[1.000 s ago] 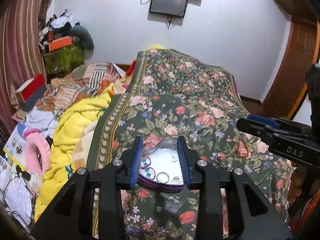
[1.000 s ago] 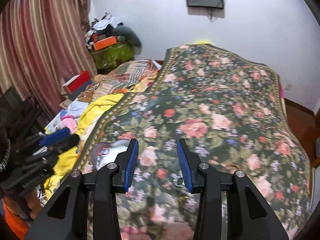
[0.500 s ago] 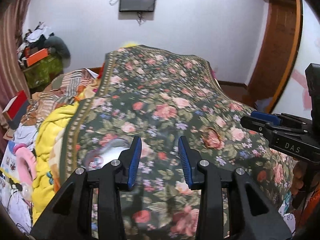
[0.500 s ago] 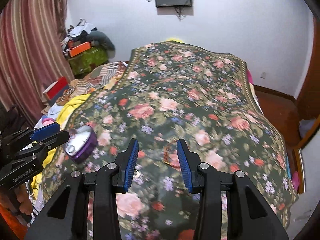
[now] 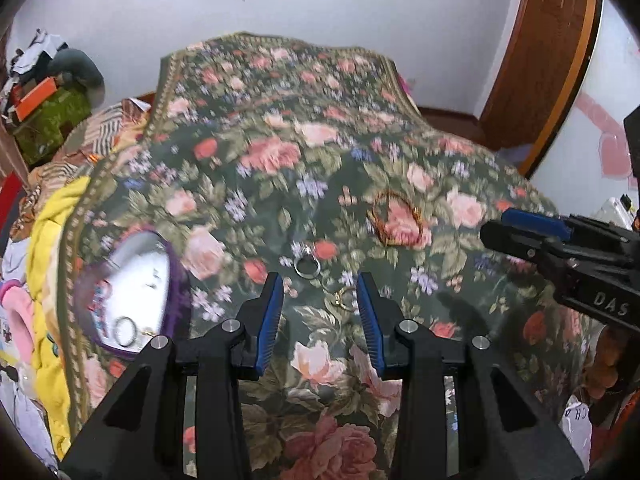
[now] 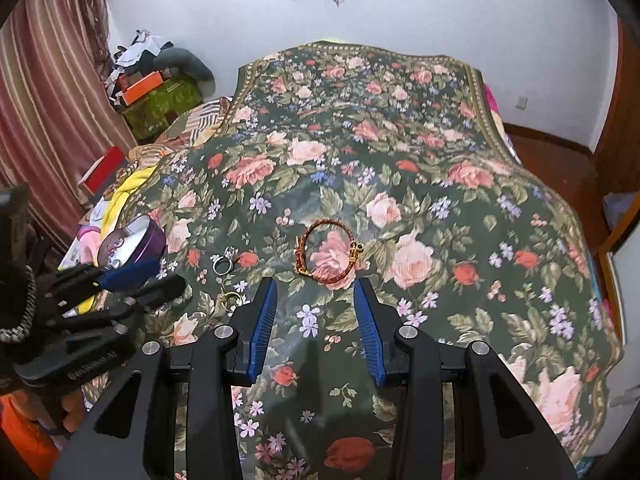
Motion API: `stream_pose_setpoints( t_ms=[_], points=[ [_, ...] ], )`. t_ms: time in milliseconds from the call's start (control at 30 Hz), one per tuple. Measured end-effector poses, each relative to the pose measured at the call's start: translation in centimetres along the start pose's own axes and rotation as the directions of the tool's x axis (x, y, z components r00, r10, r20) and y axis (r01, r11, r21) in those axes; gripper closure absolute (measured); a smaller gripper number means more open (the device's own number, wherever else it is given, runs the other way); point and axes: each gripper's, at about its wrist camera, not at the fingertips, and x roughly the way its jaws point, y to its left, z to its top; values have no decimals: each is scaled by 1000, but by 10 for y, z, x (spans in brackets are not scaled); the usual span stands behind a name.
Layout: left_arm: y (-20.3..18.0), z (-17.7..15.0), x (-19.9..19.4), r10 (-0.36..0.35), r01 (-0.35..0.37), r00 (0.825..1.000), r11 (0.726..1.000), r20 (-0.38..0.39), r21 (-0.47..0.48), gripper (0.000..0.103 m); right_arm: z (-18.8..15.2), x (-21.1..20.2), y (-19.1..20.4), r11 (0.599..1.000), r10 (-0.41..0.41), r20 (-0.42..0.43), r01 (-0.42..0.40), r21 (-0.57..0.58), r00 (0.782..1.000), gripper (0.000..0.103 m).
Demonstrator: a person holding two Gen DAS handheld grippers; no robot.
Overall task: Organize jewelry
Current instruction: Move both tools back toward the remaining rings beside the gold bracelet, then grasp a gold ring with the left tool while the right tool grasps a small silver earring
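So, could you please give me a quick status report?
Both tongs open, empty: left, right. Bracelet, silver ring, gold ring loose on bedspread. Purple box open. Nothing blocking.

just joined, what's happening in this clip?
A person with a handheld gripper in each hand is sorting jewelry on a floral bedspread. Both the left gripper and the right gripper are open and empty. A red-and-gold bracelet, a silver ring and a small gold ring lie loose on the spread. The purple jewelry box sits at the left edge, holding a few pieces.
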Motion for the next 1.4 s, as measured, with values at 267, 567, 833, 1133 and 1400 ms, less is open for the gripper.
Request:
stream_pose_setpoints(
  t_ms=[267,567,833,1133,1400],
  points=[
    [-6,-10,36,-22,23,995,1000,-96,6,66,-5,17,-1,1000,27,-41,-27,-3,999,67],
    [-19,-12,53,-44,49,993,998,-112,44,66,-9,29,-8,999,52,-73,-50,22,996,67],
    [-26,-11,59,-40,49,994,995,-99,88,78,-13,37,-4,998,60,-98,-59,18,993,67],
    [-22,-11,55,-45,51,996,996,-82,67,79,-14,41,2,998,64,-116,-64,7,991,67],
    [2,-13,41,-19,19,998,1000,-53,16,79,-16,51,18,997,68,-145,-72,-21,987,67]
  ],
)
